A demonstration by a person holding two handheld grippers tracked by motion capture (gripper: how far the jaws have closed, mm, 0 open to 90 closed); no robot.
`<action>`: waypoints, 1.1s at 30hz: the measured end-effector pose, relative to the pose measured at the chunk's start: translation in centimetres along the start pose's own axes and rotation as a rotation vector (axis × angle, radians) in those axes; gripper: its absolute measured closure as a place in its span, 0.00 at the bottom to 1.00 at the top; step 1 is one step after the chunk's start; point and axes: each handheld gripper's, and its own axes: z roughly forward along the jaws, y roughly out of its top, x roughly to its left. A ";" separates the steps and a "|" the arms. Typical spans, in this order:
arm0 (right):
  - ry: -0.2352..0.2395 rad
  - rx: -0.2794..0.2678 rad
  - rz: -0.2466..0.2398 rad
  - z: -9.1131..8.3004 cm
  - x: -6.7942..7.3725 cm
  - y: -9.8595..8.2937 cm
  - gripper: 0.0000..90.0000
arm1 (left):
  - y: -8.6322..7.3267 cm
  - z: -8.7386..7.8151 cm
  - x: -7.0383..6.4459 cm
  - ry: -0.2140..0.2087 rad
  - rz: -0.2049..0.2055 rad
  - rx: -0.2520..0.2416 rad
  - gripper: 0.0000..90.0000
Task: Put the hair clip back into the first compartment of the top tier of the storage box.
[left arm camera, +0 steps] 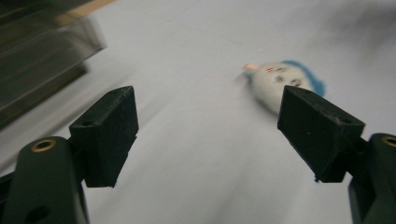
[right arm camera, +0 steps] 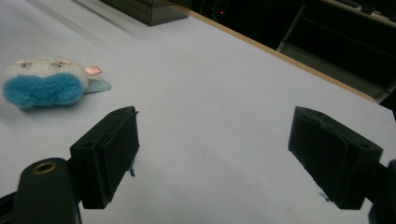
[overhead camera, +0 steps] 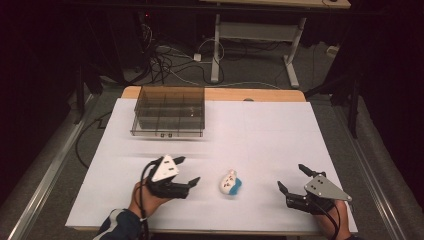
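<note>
Plush toy [overhead camera: 230, 183], a little white and blue one, is lying on the white table [overhead camera: 260, 135] between the two grippers, not touching either. Left gripper [overhead camera: 188, 171] is sitting on the near part of the table with its jaws spread wide and nothing between them. In the left gripper view the toy [left arm camera: 280, 84] is showing just beyond the tip of the right-hand jaw, a bit blurry, face up with the blue bit on its far side. Right gripper [overhead camera: 294, 178] is hanging out on the other side, jaws also wide apart and holding nothing. In the right gripper view the toy [right arm camera: 46, 84] is lying off past the left-hand jaw, well clear of it, blue fluff facing the camera and a small pink bit at its end. Further out from both sets of jaws, a clear plastic organizer box [overhead camera: 169, 112] with dividers is sitting near the far edge of the table, well apart from the toy. Beyond the table, cables [overhead camera: 170, 62] are lying on the floor by a desk leg [overhead camera: 216, 47].
</note>
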 end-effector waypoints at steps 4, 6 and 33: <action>0.003 0.006 0.004 0.1 0.0 -0.2 0.19 | 1.4 3.3 -1.7 -0.060 0.032 0.064 0.21; 0.003 0.006 0.000 0.1 0.0 -0.2 0.20 | 1.9 4.6 -2.5 -0.081 0.042 0.085 0.21; 0.009 0.021 -0.037 0.3 0.2 -0.3 0.22 | 2.1 10.3 -4.1 -0.120 0.067 0.263 0.26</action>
